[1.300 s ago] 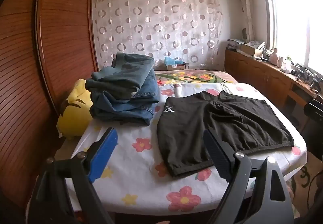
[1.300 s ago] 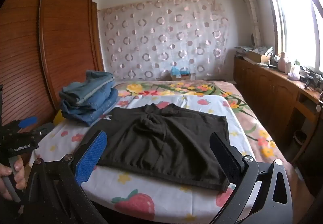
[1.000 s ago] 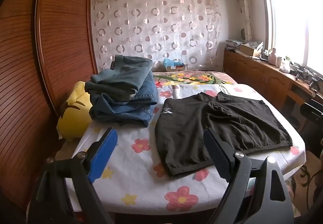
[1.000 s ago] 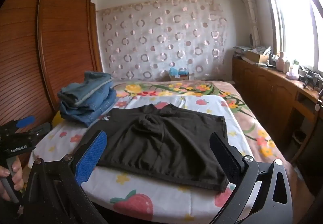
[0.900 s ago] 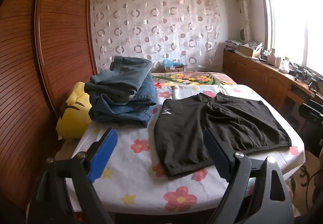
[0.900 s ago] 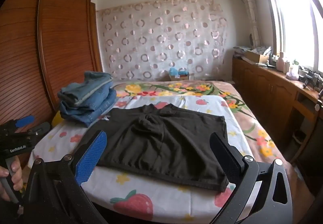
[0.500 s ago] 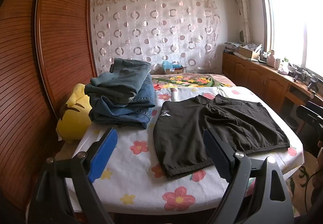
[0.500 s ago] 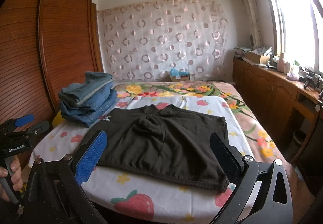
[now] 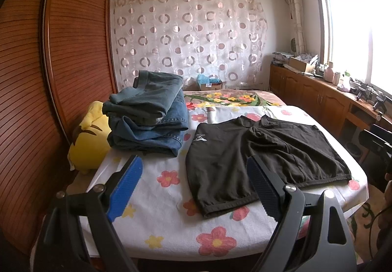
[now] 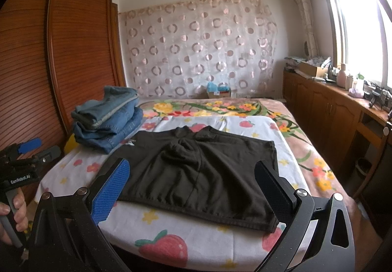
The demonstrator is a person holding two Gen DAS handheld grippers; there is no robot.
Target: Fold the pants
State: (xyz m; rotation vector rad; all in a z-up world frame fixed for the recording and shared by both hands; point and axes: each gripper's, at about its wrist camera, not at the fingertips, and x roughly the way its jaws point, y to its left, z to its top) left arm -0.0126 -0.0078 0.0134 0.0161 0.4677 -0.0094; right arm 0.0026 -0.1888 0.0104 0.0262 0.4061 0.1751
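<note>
Shorts (image 9: 259, 149), black, lie spread flat on my flowered bedsheet (image 9: 156, 201), folded jeans (image 9: 149, 115) stacked at their ten o'clock. My left gripper (image 9: 196, 188) and right gripper (image 10: 193, 188) hover released, jaws wide, grasping nothing, both short of the bed's near edge.

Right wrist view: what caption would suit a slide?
Open right tool poised over black shorts spread flat on a floral bedsheet, beside folded jeans.

Black pants (image 10: 208, 171) flat on bed (image 10: 196, 242) (jeans stack (image 10: 107, 117) beside).
</note>
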